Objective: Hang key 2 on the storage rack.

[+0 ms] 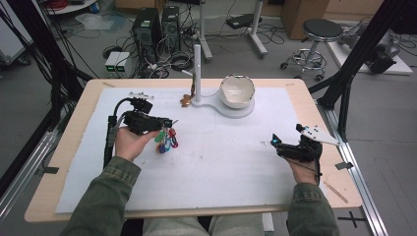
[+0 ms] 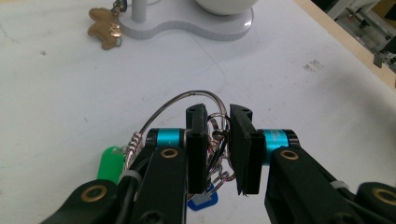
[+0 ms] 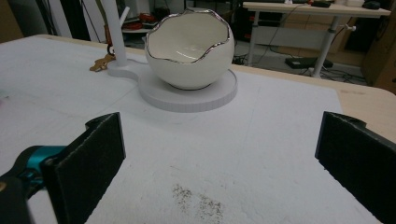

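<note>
Firstly, left tool (image 2: 218,149): jaws nearly closed, clamped on a bunch of key rings (image 2: 212,135) held above the desk (image 1: 221,162), forearm coming in from the lower left.
Key tags: a green tag (image 2: 110,161) and a blue tag (image 2: 201,201) hang below the rings; red ones (image 1: 172,138) show from above.
Right tool (image 3: 219,158): jaws wide apart, holding nothing, low over the desk's right side.
Beyond: white egg-shaped bowl (image 3: 189,51) with a silver rim on a white stand (image 3: 187,98); upright post (image 1: 197,73); brown figure charm (image 2: 105,28) at its foot.
Writing: none readable.
</note>
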Motion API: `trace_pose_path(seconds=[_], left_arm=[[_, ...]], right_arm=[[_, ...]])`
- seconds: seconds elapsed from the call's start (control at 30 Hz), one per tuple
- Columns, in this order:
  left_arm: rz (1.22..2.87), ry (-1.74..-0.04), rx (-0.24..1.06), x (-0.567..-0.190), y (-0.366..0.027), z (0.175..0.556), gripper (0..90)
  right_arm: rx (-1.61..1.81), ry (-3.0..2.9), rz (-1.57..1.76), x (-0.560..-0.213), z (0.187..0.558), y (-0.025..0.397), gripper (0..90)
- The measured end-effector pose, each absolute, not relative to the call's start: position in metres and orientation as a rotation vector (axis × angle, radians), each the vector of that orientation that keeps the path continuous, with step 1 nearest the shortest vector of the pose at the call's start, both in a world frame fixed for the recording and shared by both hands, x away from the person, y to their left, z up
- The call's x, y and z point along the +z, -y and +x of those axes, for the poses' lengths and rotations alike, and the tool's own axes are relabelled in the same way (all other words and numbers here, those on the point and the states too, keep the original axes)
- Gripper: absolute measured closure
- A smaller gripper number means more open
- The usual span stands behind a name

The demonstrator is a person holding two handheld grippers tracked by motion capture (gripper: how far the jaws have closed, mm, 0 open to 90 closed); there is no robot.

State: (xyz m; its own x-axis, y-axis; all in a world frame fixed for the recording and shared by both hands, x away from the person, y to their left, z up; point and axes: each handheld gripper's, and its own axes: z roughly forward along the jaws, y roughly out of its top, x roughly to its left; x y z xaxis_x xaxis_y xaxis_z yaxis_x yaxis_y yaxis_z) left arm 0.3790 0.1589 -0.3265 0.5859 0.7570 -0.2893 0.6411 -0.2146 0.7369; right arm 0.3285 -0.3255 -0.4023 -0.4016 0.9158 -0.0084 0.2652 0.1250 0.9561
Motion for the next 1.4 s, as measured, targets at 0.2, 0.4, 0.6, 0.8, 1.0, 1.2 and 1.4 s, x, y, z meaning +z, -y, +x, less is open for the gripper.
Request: trace_pose_path(seconds=[0.2, 0.4, 0.6, 0.8, 1.0, 1.2, 1.4], left_arm=[[1.910, -1.103, 0.182, -0.312, -0.160, 0.380, 77.1], [1.916, -1.081, 0.199, -0.299, -0.157, 0.381, 77.1], [1.899, -1.066, 0.196, -0.285, -0.155, 0.385, 77.1], [1.902, -1.058, 0.201, -0.274, -0.149, 0.389, 77.0], [1.909, -1.039, 0.203, -0.262, -0.142, 0.394, 77.0], [1.917, -1.021, 0.209, -0.251, -0.133, 0.399, 77.0], [1.919, -1.006, 0.213, -0.242, -0.126, 0.401, 77.0]], right_arm=[[1.302, -1.764, 1.148, -0.402, 0.328, 0.326, 0.7], [1.304, -1.763, 1.148, -0.402, 0.328, 0.326, 0.7], [1.305, -1.762, 1.149, -0.402, 0.328, 0.326, 0.7], [1.307, -1.762, 1.148, -0.402, 0.328, 0.326, 0.6], [1.314, -1.753, 1.155, -0.401, 0.327, 0.327, 0.6], [1.319, -1.746, 1.161, -0.401, 0.327, 0.329, 0.6], [1.320, -1.743, 1.164, -0.401, 0.327, 0.329, 0.6]])
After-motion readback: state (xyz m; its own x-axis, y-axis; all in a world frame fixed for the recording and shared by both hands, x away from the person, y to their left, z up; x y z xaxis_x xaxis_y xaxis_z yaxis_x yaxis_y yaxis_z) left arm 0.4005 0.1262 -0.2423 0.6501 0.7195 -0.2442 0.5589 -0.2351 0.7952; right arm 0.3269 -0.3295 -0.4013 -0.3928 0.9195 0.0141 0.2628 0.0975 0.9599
